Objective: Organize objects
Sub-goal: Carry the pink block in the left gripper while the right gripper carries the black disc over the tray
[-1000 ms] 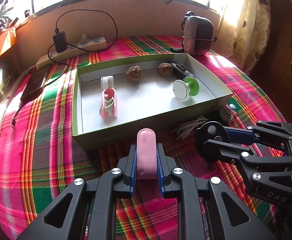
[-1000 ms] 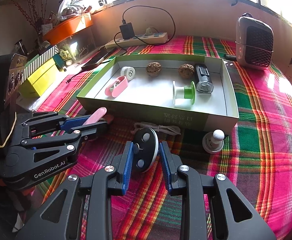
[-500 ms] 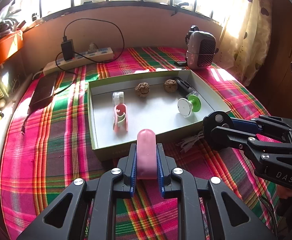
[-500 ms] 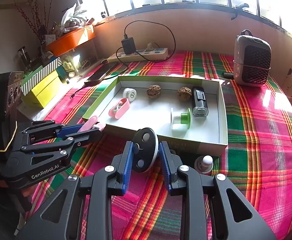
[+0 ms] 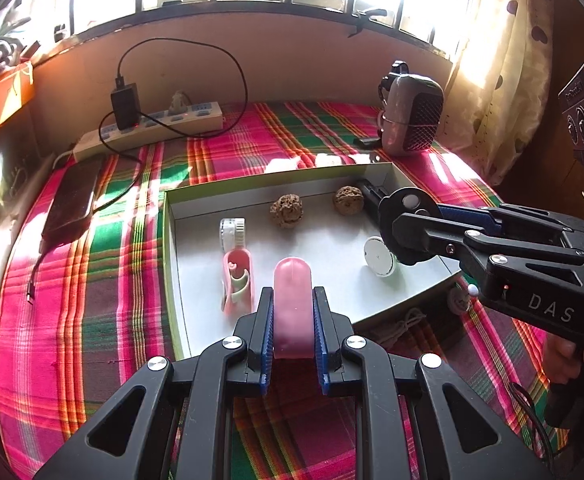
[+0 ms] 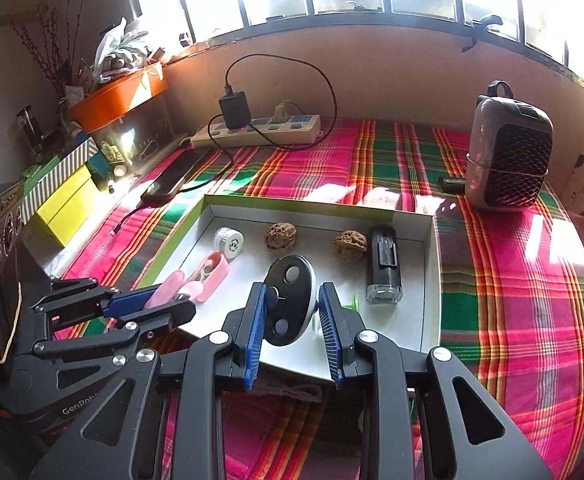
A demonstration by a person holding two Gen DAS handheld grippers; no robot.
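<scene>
My left gripper (image 5: 292, 292) is shut on a pink oblong case (image 5: 293, 308) and hangs over the front part of a shallow white box with a green rim (image 5: 170, 248). My right gripper (image 6: 292, 290) is shut on a black oval disc (image 6: 290, 306) with round studs, also over the box's front edge (image 6: 431, 280). Each gripper shows in the other's view: the right one (image 5: 407, 226) at the right, the left one (image 6: 172, 296) at the left. Inside the box lie two walnuts (image 5: 286, 211), a white round cap (image 5: 232, 232), an open pink case (image 5: 236, 280), a white-and-green spool (image 5: 379, 257) and a black device (image 6: 384, 264).
On the plaid cloth in front of the box lie a white cord (image 5: 399, 326) and a small white-knobbed piece (image 5: 457, 300). Behind the box are a power strip (image 5: 152, 128), a phone (image 5: 70, 204) and a small heater (image 5: 409, 120). Yellow boxes (image 6: 64, 204) stand at the left.
Both grippers have risen and moved forward from in front of the box to over its front edge, each still carrying its object.
</scene>
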